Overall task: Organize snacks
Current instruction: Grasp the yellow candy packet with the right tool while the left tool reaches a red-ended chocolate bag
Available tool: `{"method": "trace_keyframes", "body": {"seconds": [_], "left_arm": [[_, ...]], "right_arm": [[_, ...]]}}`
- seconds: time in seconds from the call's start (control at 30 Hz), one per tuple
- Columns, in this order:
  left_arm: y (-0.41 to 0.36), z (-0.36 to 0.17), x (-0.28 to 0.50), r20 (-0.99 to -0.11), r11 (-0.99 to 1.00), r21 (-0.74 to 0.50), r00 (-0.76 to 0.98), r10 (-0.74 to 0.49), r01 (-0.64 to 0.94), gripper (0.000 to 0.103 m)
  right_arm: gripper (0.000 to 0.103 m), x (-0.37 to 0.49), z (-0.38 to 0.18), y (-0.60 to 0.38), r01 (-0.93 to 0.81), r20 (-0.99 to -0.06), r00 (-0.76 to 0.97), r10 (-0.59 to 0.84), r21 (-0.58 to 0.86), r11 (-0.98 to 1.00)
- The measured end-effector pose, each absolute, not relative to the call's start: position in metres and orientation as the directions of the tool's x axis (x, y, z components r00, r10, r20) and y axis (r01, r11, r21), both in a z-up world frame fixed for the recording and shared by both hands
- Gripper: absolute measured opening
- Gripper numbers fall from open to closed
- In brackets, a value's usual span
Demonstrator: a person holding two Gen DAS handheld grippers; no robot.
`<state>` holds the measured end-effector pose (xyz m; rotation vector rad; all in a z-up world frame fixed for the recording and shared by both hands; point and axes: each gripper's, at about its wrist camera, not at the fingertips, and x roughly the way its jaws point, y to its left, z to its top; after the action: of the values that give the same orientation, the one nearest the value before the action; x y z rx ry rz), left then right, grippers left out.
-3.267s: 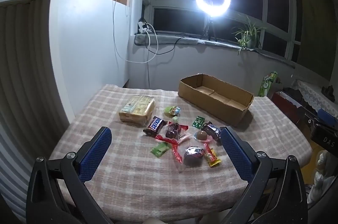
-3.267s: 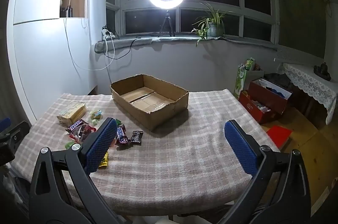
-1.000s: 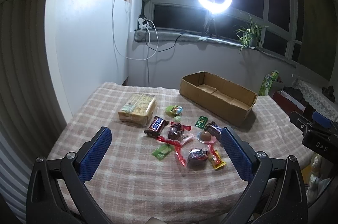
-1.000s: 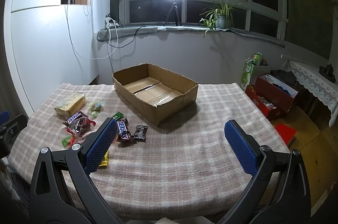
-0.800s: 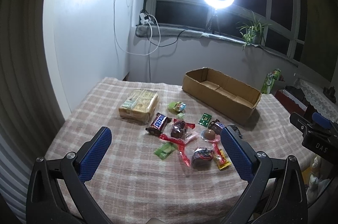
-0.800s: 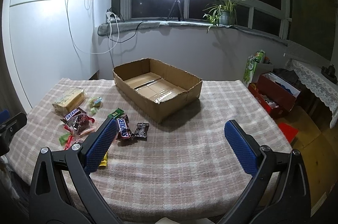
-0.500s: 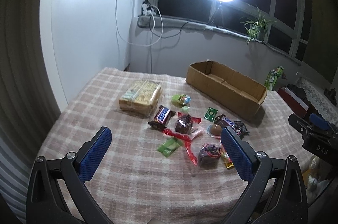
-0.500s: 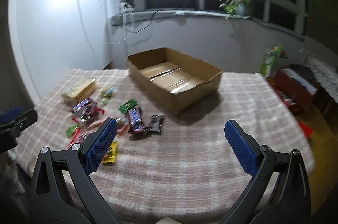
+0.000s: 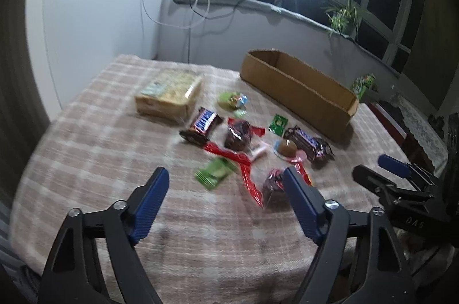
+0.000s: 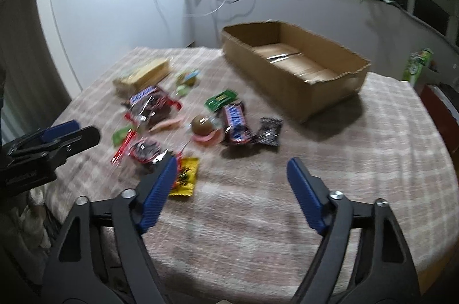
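Both hand-held grippers hover over the near part of the bench (image 10: pixel 358 149), fingers spread wide, nothing between them: left hand-held gripper (image 9: pixel 226 197), right hand-held gripper (image 10: pixel 231 183). Snacks lie loose on the checked cloth, left of the cardboard box (image 10: pixel 295 68): yellow cracker pack (image 9: pixel 169 94), Snickers bar (image 9: pixel 202 124), second Snickers bar (image 10: pixel 236 123), green wafer packet (image 9: pixel 215 173), yellow candy packet (image 10: pixel 185 176) just beside the right gripper's left finger. Box holds no snacks, sits at the far side. Both views motion-blurred.
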<state>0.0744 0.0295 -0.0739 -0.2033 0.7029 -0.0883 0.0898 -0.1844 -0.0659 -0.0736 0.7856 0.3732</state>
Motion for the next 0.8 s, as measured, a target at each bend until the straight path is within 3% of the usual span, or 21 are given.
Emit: {"method": "trace_keyframes", "body": {"seconds": [0.07, 0.17, 0.43, 0.7, 0.8], "left_arm": [[0.029, -0.079, 0.079, -0.642, 0.975, -0.222, 0.749, -0.162, 0.02, 0.07], [0.03, -0.086, 0.086, -0.656, 0.972, -0.232, 0.732, -0.183, 0.034, 0.06], [0.021, -0.1, 0.097, -0.676, 0.957, -0.274, 0.689, -0.262, 0.095, 0.043], [0.022, -0.103, 0.102, -0.676, 0.945, -0.31, 0.674, -0.299, 0.108, 0.042], [0.022, -0.101, 0.101, -0.674, 0.939, -0.326, 0.669, -0.313, 0.111, 0.042]], "right_arm": [[0.063, 0.093, -0.072, -0.179, -0.371, -0.717, 0.622, 0.314, 0.083, 0.925], [0.055, 0.097, -0.082, -0.174, -0.391, -0.736, 0.581, 0.346, 0.12, 0.912], [0.046, 0.103, -0.095, -0.166, -0.417, -0.751, 0.527, 0.398, 0.179, 0.891], [0.046, 0.107, -0.093, -0.165, -0.449, -0.747, 0.498, 0.44, 0.212, 0.868], [0.041, 0.105, -0.094, -0.165, -0.461, -0.76, 0.488, 0.43, 0.194, 0.866]]}}
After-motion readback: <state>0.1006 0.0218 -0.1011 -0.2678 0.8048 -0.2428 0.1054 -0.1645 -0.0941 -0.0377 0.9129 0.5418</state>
